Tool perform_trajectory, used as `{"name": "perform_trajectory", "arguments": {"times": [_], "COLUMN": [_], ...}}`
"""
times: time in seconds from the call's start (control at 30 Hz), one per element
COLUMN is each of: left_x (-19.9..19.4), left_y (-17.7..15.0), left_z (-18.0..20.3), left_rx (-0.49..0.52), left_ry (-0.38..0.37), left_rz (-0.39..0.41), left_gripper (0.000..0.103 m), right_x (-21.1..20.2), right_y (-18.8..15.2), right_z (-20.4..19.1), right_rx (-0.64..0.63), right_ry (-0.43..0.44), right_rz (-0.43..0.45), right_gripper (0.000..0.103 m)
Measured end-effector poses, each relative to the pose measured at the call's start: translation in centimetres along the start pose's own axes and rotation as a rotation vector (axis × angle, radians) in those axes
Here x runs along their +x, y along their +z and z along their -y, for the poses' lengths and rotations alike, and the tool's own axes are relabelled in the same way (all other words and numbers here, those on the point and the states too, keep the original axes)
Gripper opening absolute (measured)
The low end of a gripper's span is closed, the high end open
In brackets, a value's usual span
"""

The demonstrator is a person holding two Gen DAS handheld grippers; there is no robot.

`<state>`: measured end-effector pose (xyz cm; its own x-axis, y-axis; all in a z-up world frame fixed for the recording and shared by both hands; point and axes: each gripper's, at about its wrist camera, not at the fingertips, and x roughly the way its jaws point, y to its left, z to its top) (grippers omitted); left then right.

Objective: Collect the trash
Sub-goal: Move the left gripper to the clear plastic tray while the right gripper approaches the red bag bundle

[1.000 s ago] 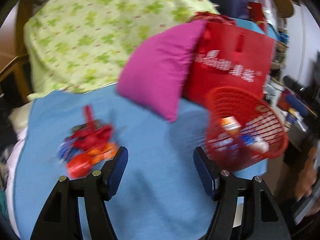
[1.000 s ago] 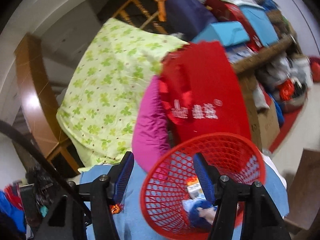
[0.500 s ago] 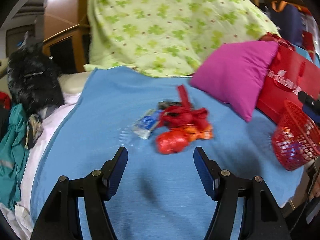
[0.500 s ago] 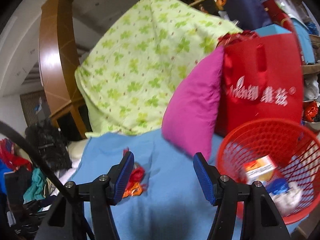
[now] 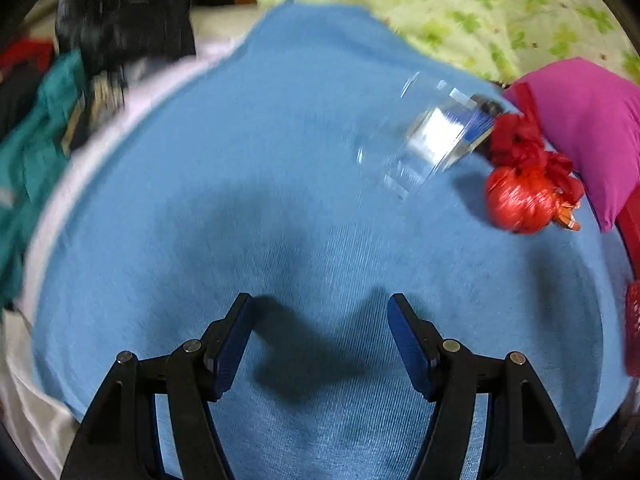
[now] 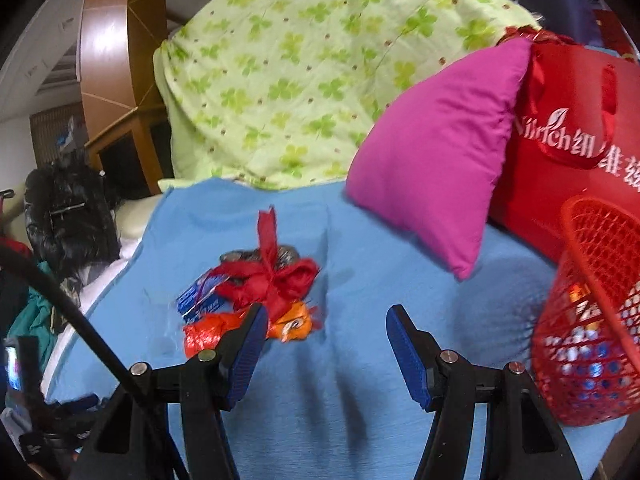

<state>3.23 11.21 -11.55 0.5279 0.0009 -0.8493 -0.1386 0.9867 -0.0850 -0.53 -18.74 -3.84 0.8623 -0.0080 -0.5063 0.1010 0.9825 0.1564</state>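
- Landmark: the blue blanket [image 6: 360, 360] carries everything. My red mesh basket [image 6: 592, 320] sits at its right edge, already holding some wrappers, in front of a red bag [image 6: 580, 128] and beside the magenta cushion [image 6: 436, 152].
- Target: the trash pile [image 6: 256, 292] lies near the blanket's middle, well apart from the basket. It is a red ribbon-like scrap on top, orange wrappers beneath, and a blue-and-clear packet at its far-from-basket side.
- In my left view the clear packet [image 5: 440, 136] and a red crumpled wrapper [image 5: 520, 200] lie ahead and off towards the cushion; the picture is blurred there.
- My left gripper [image 5: 320, 340] hangs over bare blanket, fingers spread, nothing between them.
- My right gripper [image 6: 324, 344] is likewise spread and empty, one finger overlapping the orange wrapper in view; contact cannot be confirmed.
- Procedure, as I judge it: line one gripper up over a single piece, straddle it fully, close only once the pads flank it, avoid pinching blanket cloth.
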Motion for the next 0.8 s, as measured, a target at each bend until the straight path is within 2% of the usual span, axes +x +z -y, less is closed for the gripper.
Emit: {"name": "perform_trajectory", "arguments": {"times": [0.1, 0.17, 0.23, 0.37, 0.47, 0.6, 0.8], "left_x": [-0.2, 0.1, 0.3, 0.7, 0.8, 0.8, 0.7], "left_y": [-0.3, -0.5, -0.7, -1.1, -1.6, -1.9, -1.1], "left_z": [0.2, 0.0, -0.2, -1.1, -1.0, -1.0, -1.1], "left_rx": [0.035, 0.029, 0.02, -0.032, -0.035, -0.051, -0.061], "left_ry": [0.03, 0.03, 0.044, 0.051, 0.069, 0.08, 0.067], "left_rz": [0.021, 0.017, 0.019, 0.011, 0.026, 0.035, -0.016], "left_gripper": [0.071, 0.076, 0.088, 0.102, 0.103, 0.103, 0.103], "right_x": [0.2, 0.2, 0.1, -0.8, -1.5, -1.7, 0.8], "right_y": [-0.1, -0.2, -0.1, 0.0, 0.3, 0.6, 1.0], "right_z": [-0.9, -1.2, -1.1, 0.0, 1.5, 3.8, 5.2], "right_rx": [-0.006, -0.004, 0.014, 0.058, 0.112, 0.182, 0.221], "right_ry": [0.019, 0.034, 0.056, 0.083, 0.109, 0.186, 0.294], "right_rz": [-0.003, -0.002, -0.003, 0.001, -0.003, -0.054, -0.171], "right_gripper": [0.066, 0.066, 0.066, 0.066, 0.066, 0.066, 0.066]}}
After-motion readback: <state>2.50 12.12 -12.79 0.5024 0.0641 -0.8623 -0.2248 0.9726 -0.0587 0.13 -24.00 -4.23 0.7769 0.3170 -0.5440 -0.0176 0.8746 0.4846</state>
